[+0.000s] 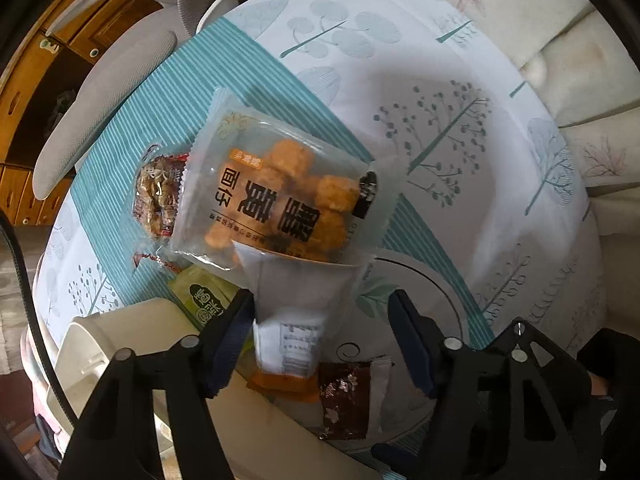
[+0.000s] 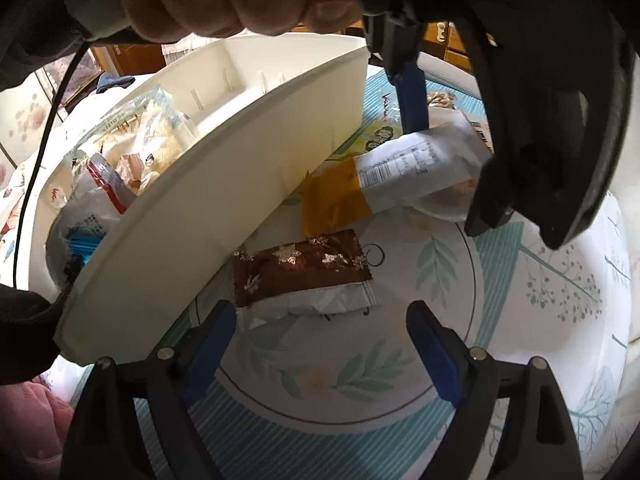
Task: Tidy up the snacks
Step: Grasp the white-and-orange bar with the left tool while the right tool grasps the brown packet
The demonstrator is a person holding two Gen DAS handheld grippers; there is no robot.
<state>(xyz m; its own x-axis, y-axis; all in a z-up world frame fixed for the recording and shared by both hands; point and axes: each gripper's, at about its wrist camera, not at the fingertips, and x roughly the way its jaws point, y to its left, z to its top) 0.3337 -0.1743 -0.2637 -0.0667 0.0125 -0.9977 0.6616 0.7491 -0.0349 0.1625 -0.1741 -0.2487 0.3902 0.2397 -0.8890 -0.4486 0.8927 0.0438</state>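
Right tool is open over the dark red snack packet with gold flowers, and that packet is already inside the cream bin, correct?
Not quite. The right tool is open over the dark red packet, but the right wrist view shows it lying on the tablecloth beside the cream bin, not inside.

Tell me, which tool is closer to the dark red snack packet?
Right. The right tool hovers open just before the dark red snack packet; the left tool straddles the white-and-orange packet beside it.
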